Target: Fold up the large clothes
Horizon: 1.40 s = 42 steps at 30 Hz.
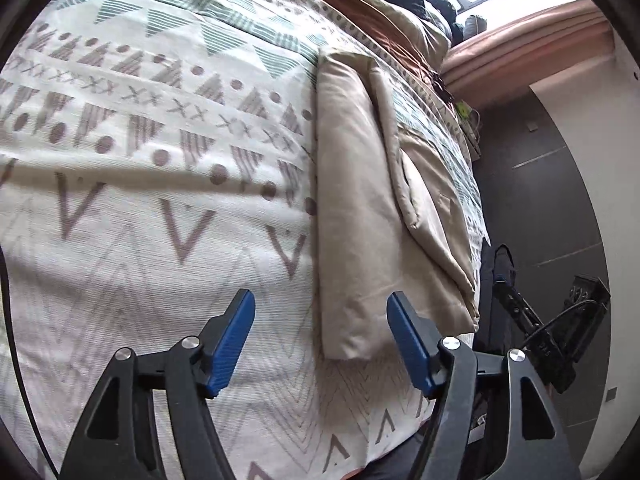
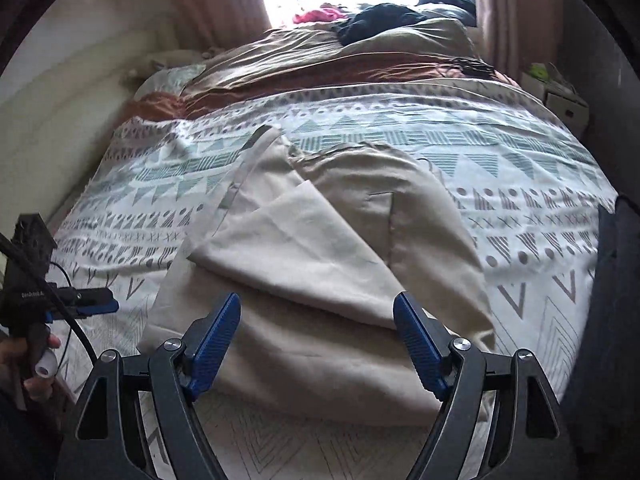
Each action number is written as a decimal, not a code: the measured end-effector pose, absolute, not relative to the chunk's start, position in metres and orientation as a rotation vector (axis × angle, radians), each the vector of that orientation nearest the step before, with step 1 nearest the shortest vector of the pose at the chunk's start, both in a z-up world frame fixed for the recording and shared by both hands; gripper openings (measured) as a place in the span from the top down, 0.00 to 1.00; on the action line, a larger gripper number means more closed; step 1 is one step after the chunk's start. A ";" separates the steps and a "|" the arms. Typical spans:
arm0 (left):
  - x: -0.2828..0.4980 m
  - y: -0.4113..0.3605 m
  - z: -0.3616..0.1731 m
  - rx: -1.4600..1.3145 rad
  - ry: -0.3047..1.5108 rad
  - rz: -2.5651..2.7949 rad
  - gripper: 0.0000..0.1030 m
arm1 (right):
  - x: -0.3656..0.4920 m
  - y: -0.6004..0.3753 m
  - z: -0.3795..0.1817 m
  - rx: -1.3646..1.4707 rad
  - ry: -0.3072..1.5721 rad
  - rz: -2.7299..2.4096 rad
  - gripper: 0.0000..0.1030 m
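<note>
Right wrist view: a beige, smooth woven garment (image 2: 320,248), partly folded with one triangular flap turned over, lies on a white bedspread (image 2: 520,184) printed with grey and teal geometric shapes. The right gripper (image 2: 318,340) hovers over the garment's near edge, blue ribbed pads wide apart, holding nothing. The left gripper (image 1: 320,344), also wide and empty, hangs beside the garment. The loose flap could slide open, and a pinch might catch the bedspread too.
</note>
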<state>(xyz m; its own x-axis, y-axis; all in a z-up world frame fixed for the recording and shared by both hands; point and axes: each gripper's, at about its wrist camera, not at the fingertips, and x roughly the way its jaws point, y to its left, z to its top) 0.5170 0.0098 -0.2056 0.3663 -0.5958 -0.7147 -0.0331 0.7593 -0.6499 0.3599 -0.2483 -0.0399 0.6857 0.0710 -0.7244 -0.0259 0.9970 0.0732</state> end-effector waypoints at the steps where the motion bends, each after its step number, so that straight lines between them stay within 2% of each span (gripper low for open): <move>1: 0.516 0.016 -0.205 -0.638 1.151 -0.380 0.33 | 0.368 -0.239 -0.044 0.031 0.828 0.069 0.25; 13: 0.505 0.067 -0.211 -0.681 1.132 -0.290 0.33 | 0.464 -0.190 -0.102 -0.188 0.935 0.056 0.25; 15: 0.505 0.066 -0.211 -0.678 1.132 -0.298 0.33 | 0.472 -0.197 -0.103 -0.133 0.923 0.052 0.49; 16: 0.505 0.064 -0.210 -0.674 1.132 -0.303 0.33 | 0.476 -0.201 -0.100 -0.099 0.919 0.061 0.69; 18: 0.507 0.061 -0.210 -0.669 1.139 -0.308 0.33 | 0.480 -0.206 -0.091 -0.075 0.889 0.058 0.85; 20: 0.510 0.057 -0.210 -0.668 1.141 -0.315 0.33 | 0.479 -0.214 -0.075 -0.075 0.838 0.040 0.93; 28: 0.522 0.036 -0.205 -0.656 1.127 -0.347 0.33 | 0.489 -0.270 -0.034 -0.004 0.742 -0.094 0.95; 34: 0.528 0.026 -0.208 -0.646 1.144 -0.359 0.33 | 0.505 -0.327 -0.047 0.167 0.839 -0.291 0.94; 35: 0.529 0.025 -0.208 -0.645 1.145 -0.358 0.33 | 0.504 -0.333 -0.050 0.186 0.841 -0.307 0.90; 36: 0.529 0.024 -0.208 -0.645 1.145 -0.357 0.33 | 0.501 -0.336 -0.055 0.188 0.842 -0.330 0.84; 37: 0.530 0.024 -0.209 -0.646 1.146 -0.357 0.33 | 0.499 -0.338 -0.058 0.199 0.840 -0.330 0.62; 38: 0.531 0.023 -0.209 -0.645 1.146 -0.357 0.33 | 0.497 -0.340 -0.062 0.223 0.837 -0.311 0.34; 39: 0.533 0.022 -0.209 -0.642 1.147 -0.357 0.33 | 0.496 -0.344 -0.064 0.245 0.837 -0.293 0.25; 42: 0.540 0.018 -0.205 -0.630 1.146 -0.361 0.33 | 0.490 -0.347 -0.075 0.288 0.855 -0.239 0.22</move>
